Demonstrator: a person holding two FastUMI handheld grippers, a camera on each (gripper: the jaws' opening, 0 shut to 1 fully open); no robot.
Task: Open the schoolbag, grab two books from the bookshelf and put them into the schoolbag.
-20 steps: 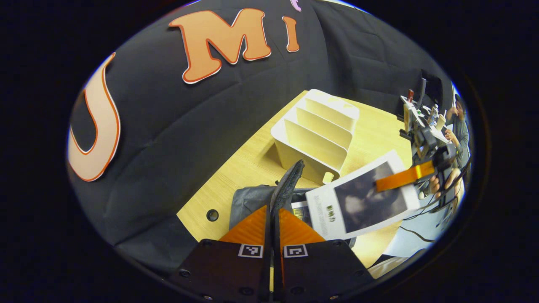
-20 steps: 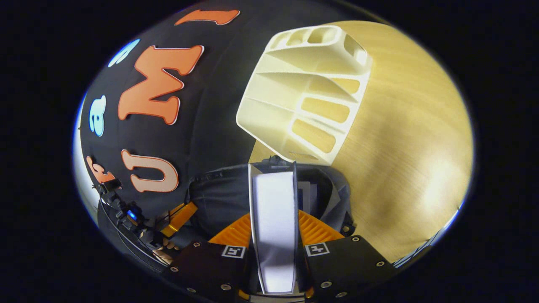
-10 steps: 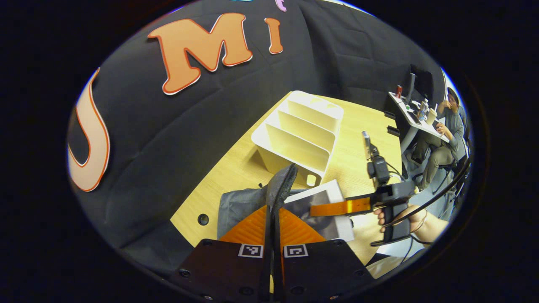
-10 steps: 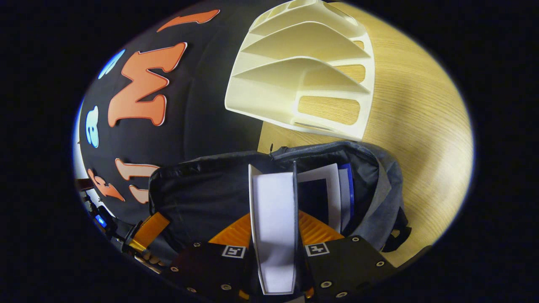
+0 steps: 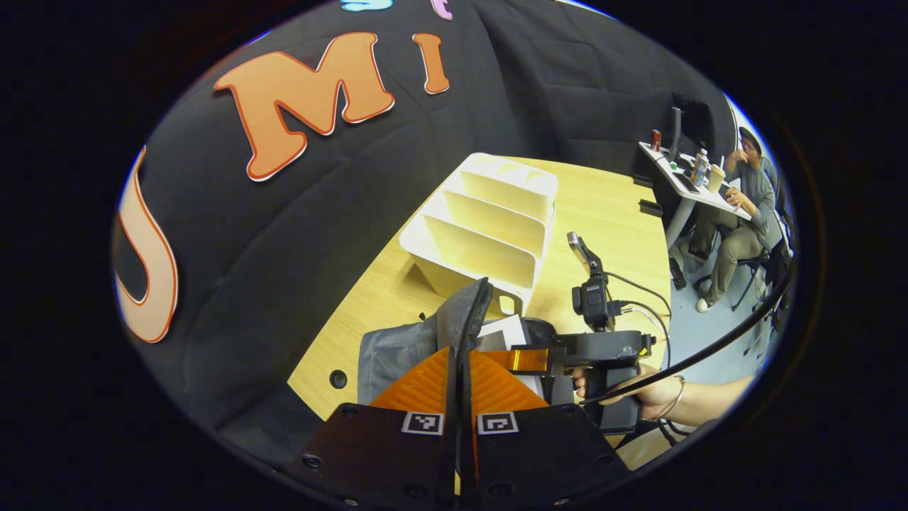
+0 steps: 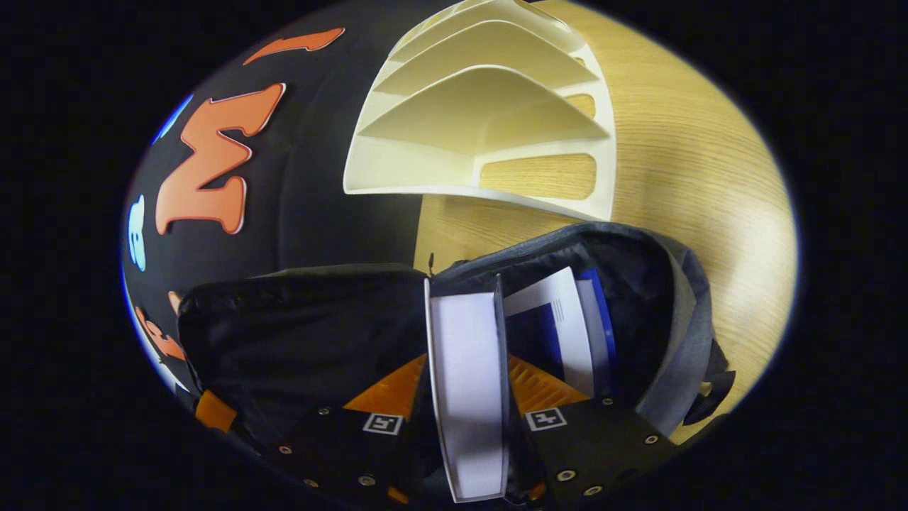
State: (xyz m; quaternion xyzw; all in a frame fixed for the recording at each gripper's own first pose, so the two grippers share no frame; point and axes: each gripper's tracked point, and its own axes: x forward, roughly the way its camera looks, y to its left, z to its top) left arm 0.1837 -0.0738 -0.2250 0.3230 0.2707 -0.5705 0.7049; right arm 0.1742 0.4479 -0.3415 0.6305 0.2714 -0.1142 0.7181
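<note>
While my right claw [image 6: 466,355] clamps the second book [image 6: 468,397] over the schoolbag [image 6: 667,298] mouth just ahead, my left claw [image 5: 461,355] pinches the flap [image 5: 464,312], which may slip and block entry.

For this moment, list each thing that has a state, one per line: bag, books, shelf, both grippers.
schoolbag: open, mouth held wide
book in the bag: already inside, standing on edge
second book: clamped in the jaws, going down into the bag
bookshelf: slots empty, standing on the table
left gripper: shut on the bag's flap, lifting it
right gripper: shut on the second book
</note>
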